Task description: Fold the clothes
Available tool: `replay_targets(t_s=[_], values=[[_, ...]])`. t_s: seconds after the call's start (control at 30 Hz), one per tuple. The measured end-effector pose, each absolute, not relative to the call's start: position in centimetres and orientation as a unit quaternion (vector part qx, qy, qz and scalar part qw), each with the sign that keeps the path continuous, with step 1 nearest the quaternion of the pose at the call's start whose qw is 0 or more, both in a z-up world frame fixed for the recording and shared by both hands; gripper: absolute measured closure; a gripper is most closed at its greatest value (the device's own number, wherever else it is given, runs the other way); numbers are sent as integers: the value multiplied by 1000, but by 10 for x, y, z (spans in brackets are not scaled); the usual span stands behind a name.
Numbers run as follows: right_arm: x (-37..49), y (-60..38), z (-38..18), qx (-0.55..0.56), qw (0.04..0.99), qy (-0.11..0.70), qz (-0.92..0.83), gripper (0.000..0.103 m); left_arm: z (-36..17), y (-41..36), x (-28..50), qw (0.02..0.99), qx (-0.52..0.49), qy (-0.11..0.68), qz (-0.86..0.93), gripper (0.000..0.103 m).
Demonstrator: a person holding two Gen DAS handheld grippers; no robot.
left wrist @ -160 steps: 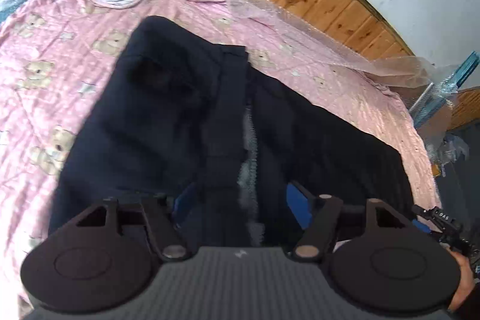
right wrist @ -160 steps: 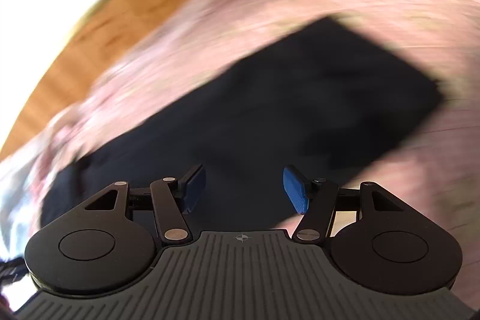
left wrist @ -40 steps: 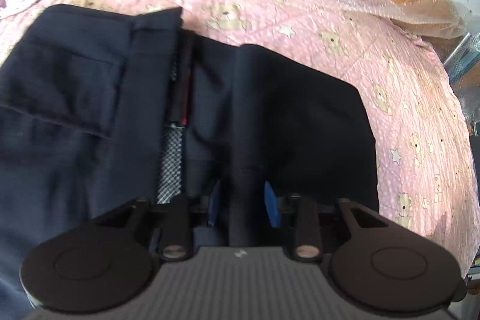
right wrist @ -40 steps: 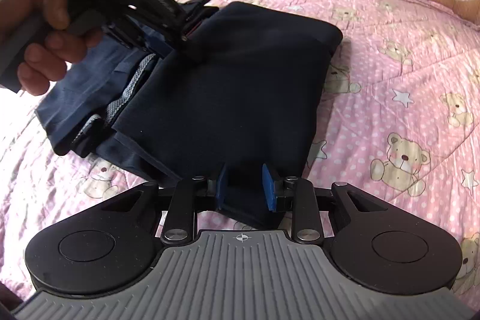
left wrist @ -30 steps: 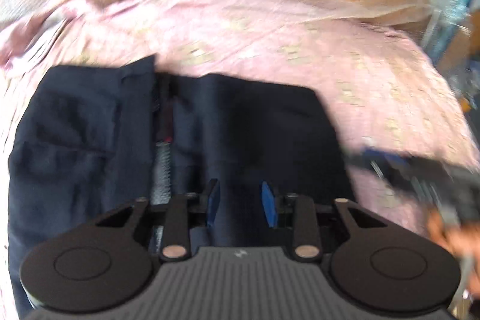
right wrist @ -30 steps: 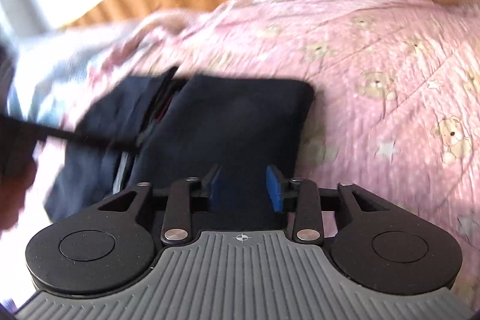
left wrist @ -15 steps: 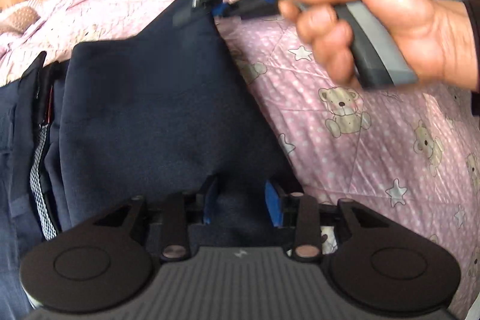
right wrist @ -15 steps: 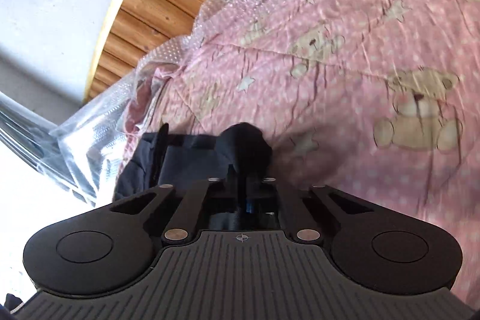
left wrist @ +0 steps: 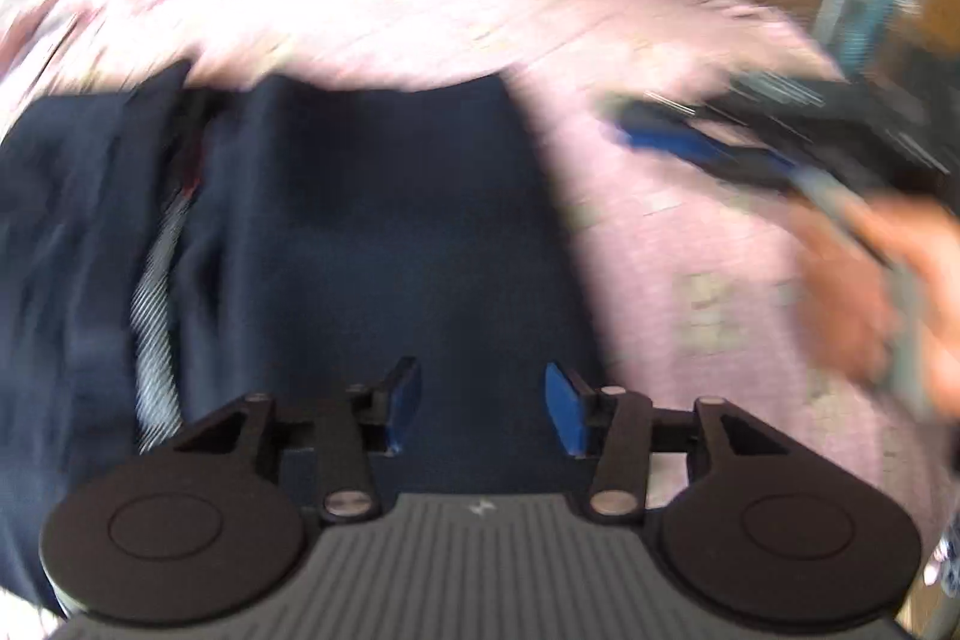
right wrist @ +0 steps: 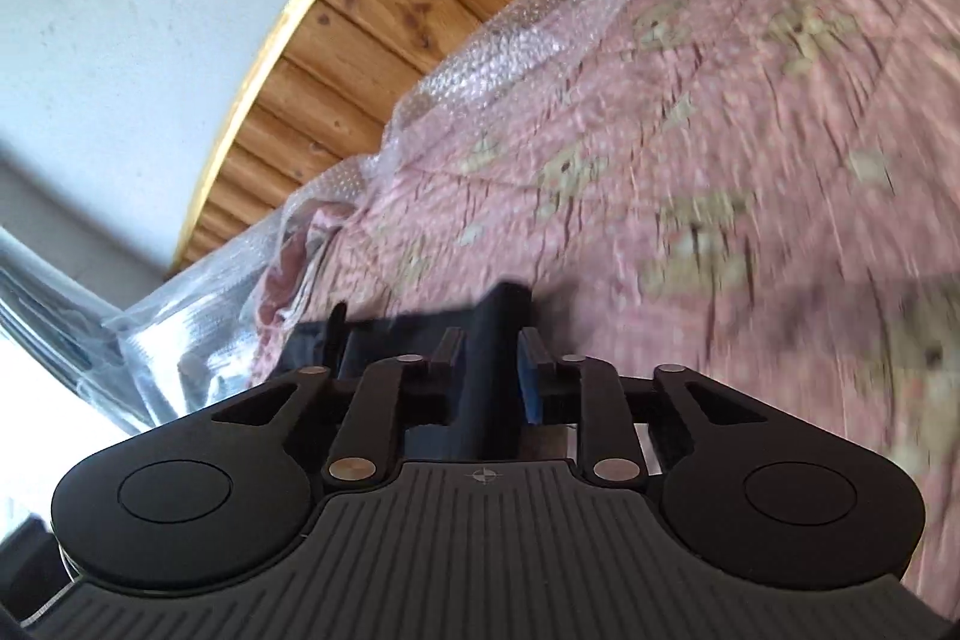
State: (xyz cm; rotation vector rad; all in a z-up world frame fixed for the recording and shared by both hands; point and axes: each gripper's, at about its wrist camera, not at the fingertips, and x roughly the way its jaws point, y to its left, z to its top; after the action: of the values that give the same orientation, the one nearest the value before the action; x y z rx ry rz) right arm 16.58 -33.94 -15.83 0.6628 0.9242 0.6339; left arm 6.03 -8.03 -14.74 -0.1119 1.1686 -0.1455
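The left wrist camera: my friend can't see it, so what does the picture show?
Blurry view down onto dark navy trousers folded on a pink teddy-bear quilt. The left gripper hovers over them, jaws opening with nothing pinched between. At right, a hand holds the right gripper.

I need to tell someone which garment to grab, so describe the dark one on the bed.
Start at the pink bedspread printed with teddy bears, below the wooden headboard. The navy trousers lie folded flat on it. They are the only dark item there, with a strip of checked lining showing at one edge.
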Motion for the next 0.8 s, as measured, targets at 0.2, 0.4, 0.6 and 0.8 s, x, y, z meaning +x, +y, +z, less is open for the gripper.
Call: replay_targets(t_s=[0.2, 0.4, 0.6, 0.8], values=[[75, -324, -168, 250, 799, 461, 293, 51, -130, -73, 61, 831, -28, 549, -88, 44], [35, -286, -158, 117, 840, 449, 283, 100, -105, -114, 108, 831, -17, 545, -108, 21], [-4, -247, -112, -19, 890, 358, 281, 102, -124, -174, 154, 785, 123, 595, -122, 31], [-8, -231, -108, -30, 903, 344, 255, 76, -126, -164, 163, 775, 131, 607, -118, 87]])
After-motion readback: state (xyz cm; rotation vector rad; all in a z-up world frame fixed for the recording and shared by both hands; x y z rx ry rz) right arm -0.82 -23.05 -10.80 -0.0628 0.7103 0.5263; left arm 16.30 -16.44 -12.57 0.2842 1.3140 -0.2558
